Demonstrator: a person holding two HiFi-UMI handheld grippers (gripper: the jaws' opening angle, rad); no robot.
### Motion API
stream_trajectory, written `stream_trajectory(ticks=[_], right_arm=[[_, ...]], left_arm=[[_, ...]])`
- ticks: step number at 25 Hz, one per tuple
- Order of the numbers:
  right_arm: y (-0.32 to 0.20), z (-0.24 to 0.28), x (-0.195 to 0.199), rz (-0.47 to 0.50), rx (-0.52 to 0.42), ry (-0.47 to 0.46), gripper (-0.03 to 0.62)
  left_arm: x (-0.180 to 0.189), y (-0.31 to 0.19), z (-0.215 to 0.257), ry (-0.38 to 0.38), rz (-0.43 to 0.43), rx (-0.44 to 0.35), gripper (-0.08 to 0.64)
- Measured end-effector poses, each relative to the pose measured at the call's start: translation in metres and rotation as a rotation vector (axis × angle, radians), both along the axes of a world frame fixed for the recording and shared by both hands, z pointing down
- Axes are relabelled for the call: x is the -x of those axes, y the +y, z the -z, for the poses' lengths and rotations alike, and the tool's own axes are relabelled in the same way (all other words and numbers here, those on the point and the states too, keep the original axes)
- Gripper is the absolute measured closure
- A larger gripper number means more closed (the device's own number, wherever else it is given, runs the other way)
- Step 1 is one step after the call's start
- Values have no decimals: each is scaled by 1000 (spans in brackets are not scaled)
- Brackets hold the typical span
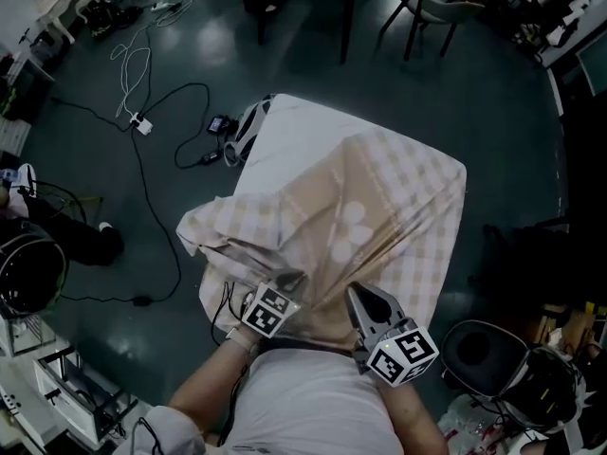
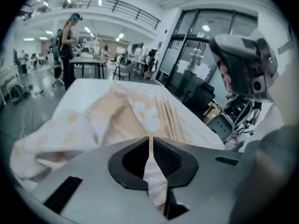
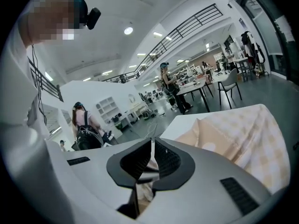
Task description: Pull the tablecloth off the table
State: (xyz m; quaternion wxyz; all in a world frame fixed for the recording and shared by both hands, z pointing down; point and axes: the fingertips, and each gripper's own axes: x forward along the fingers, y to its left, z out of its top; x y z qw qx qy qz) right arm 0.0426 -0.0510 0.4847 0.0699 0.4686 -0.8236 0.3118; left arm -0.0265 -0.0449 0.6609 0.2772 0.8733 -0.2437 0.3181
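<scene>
The left gripper (image 1: 290, 281) has its jaws pressed together on a fold of the checked tablecloth (image 1: 379, 207). The cloth lies bunched toward the near edge of the white table (image 1: 285, 136), whose far-left corner is bare. The right gripper (image 1: 355, 292) likewise pinches the cloth.

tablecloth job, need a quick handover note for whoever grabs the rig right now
Left gripper: jaws shut on a fold of the tablecloth at the near edge.
Right gripper: jaws shut on the tablecloth too, just beside the left one.
Tablecloth: creased and bunched toward the person, with most of it lying on the table. The far left part of the table top is bare.
Done: both grips are taken and the cloth is partly drawn in.
Left: pull both grippers toward you, probably together, until the cloth clears the table.
</scene>
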Motion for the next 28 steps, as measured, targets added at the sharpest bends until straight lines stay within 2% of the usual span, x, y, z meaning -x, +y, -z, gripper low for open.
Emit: stream_trajectory(ticks=[3,5,6,10,13,16,18,20,22,25,28], right_arm=[[-2,1,15,48,3,5,561],[-2,1,22,69,5,8,561],[-2,1,25,76,8,9,561],[1,-3,31,93,24,14,561],[0,-9,30,89,40,25,561],[-3,-11,30,85,49,38,561],[-4,-12,32,83,51,42,561],[-4,-12,35,82,55,44,561],[-4,-14,37,83,59,44,561],[-3,-16,37,79,70,52,561],[-3,-15,35,64,77,58,561]], left_arm=[[50,-46,18,-54,115,-137,538],[94,-74,14,-119,187,-195,385],[117,-86,11,-157,222,-213,370],[201,-121,-1,-276,316,-233,319],[236,-134,-11,-279,326,-217,281],[251,-138,-25,-275,283,-171,248],[254,-134,-37,-296,201,-133,241],[258,-132,-50,-340,118,-130,241],[260,-137,-59,-378,76,-139,239],[255,-140,-71,-383,35,-110,241],[249,-140,-78,-379,-49,-100,259]])
